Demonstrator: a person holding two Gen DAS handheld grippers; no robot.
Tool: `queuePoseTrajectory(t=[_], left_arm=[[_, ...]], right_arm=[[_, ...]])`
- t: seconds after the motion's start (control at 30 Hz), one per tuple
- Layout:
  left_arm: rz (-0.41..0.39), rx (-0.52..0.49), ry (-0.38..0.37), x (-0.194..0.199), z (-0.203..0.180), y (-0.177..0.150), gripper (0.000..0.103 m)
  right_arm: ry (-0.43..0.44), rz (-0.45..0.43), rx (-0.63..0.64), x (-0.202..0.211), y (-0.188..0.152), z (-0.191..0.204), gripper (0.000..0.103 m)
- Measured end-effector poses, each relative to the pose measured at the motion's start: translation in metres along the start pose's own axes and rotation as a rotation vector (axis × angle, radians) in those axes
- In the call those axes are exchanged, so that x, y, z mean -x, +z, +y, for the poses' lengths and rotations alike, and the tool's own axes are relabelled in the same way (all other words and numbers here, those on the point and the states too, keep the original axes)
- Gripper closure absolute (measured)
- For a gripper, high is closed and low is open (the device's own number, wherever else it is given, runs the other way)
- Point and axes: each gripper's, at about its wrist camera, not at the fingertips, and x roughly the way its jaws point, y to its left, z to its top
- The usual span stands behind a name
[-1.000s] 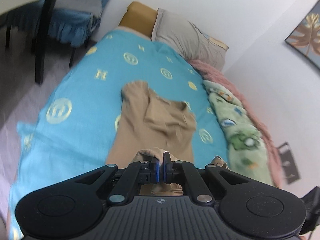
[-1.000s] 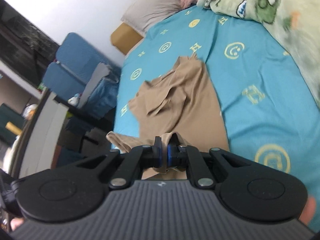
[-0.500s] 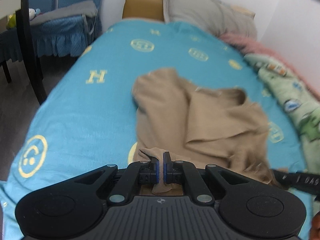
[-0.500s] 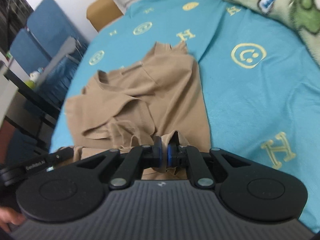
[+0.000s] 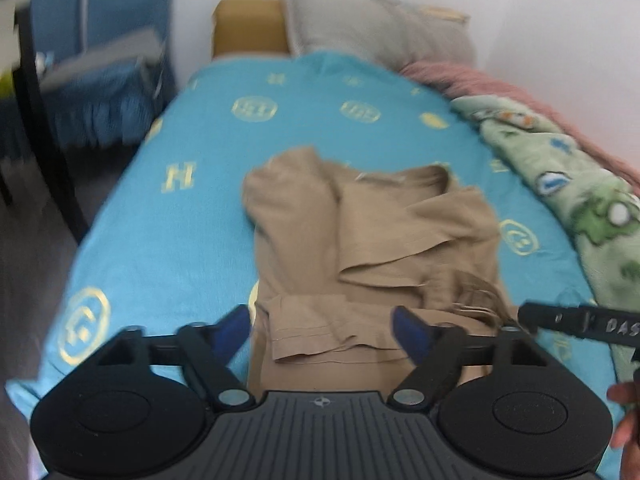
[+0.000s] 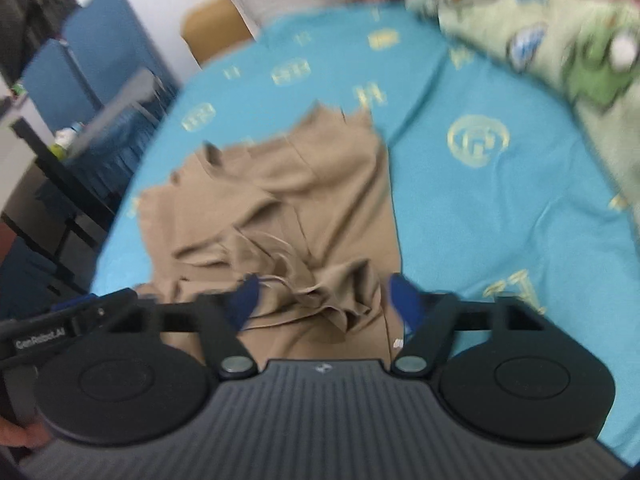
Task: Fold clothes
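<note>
A tan garment (image 5: pixel 360 240) lies rumpled on the turquoise bedsheet (image 5: pixel 168 240), its near hem folded back toward me. My left gripper (image 5: pixel 322 330) hovers over that near hem, its jaws opening, blue pads wide apart and the cloth lying loose between them. In the right wrist view the same garment (image 6: pixel 280 208) shows bunched folds near its lower edge. My right gripper (image 6: pixel 326 300) is also opening, its pads clear of the crumpled cloth between them. The right gripper's black body (image 5: pixel 580 322) pokes in at the left view's right edge.
A green cartoon blanket (image 5: pixel 580 200) and a pink fuzzy one (image 5: pixel 480 80) run along the bed's right side by the wall. Grey pillow (image 5: pixel 372 28) and mustard headboard (image 5: pixel 248 24) at the far end. A blue chair (image 5: pixel 100 80) and dark table leg (image 5: pixel 44 128) stand left of the bed.
Both grippers, earlier shut on the garment's near edge, have sunk toward the bed and sprung open, dropping the cloth onto the garment. Both views have rolled level.
</note>
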Motion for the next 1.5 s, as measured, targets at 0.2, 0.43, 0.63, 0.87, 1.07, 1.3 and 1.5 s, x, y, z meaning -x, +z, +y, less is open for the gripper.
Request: queuePoseTrajectory(t=[0.2, 0.43, 0.63, 0.87, 1.07, 1.3, 1.5], left_arm=[[-0.113, -0.065, 0.001, 0.077, -0.018, 0.0, 0.0], [-0.218, -0.092, -0.001, 0.142, -0.027, -0.023, 0.0], [-0.283, -0.136, 0.001, 0.164, -0.038, -0.064, 0.0], [-0.312, -0.134, 0.02, 0.163, -0.038, -0.101, 0.0], [-0.275, -0.091, 0.017, 0.15, -0.022, -0.108, 0.0], [-0.243, -0.063, 0.034, 0.143, -0.014, -0.114, 0.0], [-0.211, -0.018, 0.018, 0.144, -0.011, -0.117, 0.0]], right_arm=[[0.002, -0.122, 0.085, 0.072, -0.006, 0.026, 0.025], [0.035, -0.215, 0.133, 0.138, -0.036, 0.045, 0.025], [0.076, -0.272, 0.139, 0.164, -0.068, 0.049, 0.025], [0.066, -0.343, 0.173, 0.17, -0.085, 0.054, 0.025], [0.028, -0.338, 0.17, 0.16, -0.084, 0.053, 0.025], [0.011, -0.335, 0.186, 0.159, -0.089, 0.056, 0.025], [0.005, -0.344, 0.17, 0.161, -0.089, 0.05, 0.025]])
